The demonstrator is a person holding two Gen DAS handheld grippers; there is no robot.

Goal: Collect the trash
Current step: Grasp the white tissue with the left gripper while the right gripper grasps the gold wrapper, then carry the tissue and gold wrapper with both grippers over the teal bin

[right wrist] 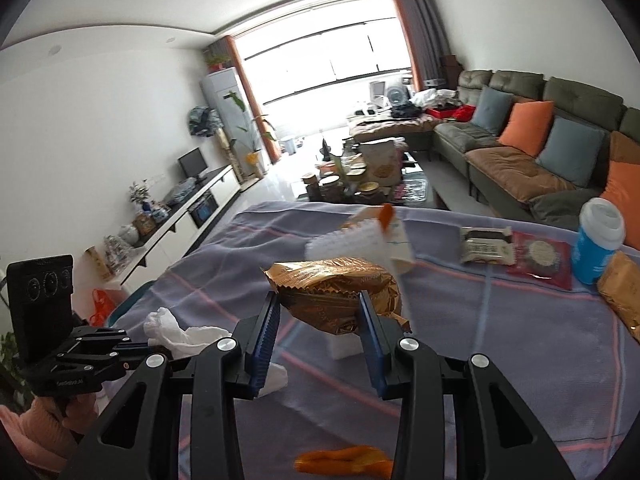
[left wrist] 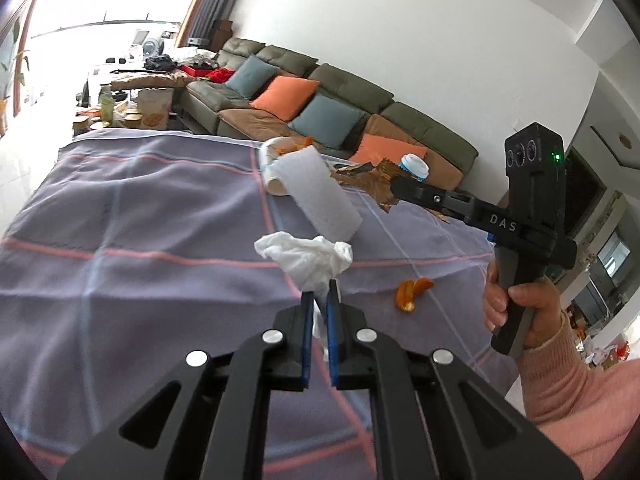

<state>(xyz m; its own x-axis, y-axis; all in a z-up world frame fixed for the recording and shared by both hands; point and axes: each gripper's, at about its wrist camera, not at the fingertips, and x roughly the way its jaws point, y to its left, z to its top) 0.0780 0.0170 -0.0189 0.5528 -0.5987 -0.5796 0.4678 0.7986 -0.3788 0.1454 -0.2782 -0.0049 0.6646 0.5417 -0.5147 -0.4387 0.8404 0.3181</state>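
Note:
My left gripper (left wrist: 320,292) is shut on a crumpled white tissue (left wrist: 306,258), which it holds above the purple checked tablecloth (left wrist: 140,220). In the right wrist view the same tissue (right wrist: 180,332) shows at the left, in the left gripper (right wrist: 160,348). My right gripper (right wrist: 320,300) is shut on a crinkled golden wrapper (right wrist: 336,290), lifted off the cloth. The left wrist view shows that wrapper (left wrist: 374,184) at the tip of the right gripper (left wrist: 394,186), which a hand (left wrist: 520,300) in a pink sleeve holds. An orange peel (left wrist: 412,292) lies on the cloth between the two grippers.
On the table are a white paper roll (left wrist: 316,196), a bowl of peels (left wrist: 276,152), a blue cup with a white lid (right wrist: 596,244), two snack packets (right wrist: 484,244), another golden packet (right wrist: 620,292) and one more orange peel (right wrist: 344,462). A sofa (left wrist: 360,96) stands behind.

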